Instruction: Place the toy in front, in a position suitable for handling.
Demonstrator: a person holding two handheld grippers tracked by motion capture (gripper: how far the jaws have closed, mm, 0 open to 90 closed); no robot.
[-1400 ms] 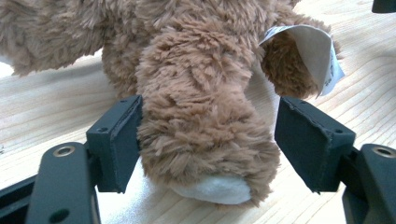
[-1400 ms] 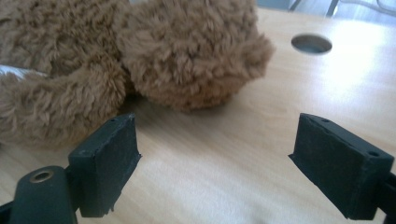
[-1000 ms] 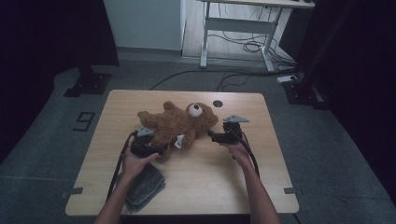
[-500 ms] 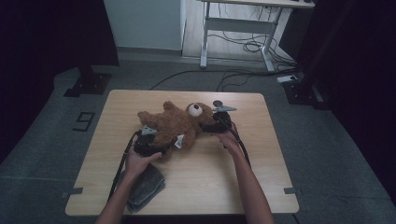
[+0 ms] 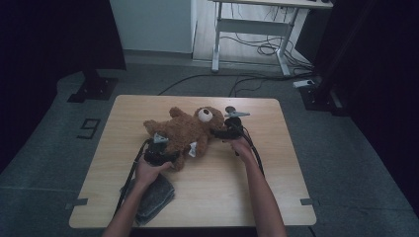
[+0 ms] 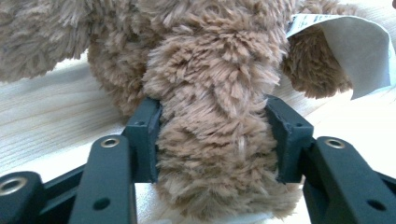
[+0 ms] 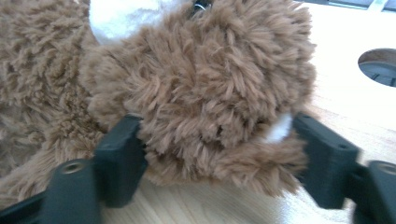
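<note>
Teddy bear (image 5: 185,132) with unreadable white tag (image 6: 348,51): left gripper (image 6: 212,140) clamps a limb, right gripper (image 7: 215,154) closing around its head; both jaw pairs just narrowed.

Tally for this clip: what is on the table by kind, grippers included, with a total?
Brown teddy bear: 1
Dark grey folded cloth: 1
Grippers: 2, the left gripper and the right gripper, each with jaws that have just been closing and now press on a limb of the bear
Total: 4
</note>
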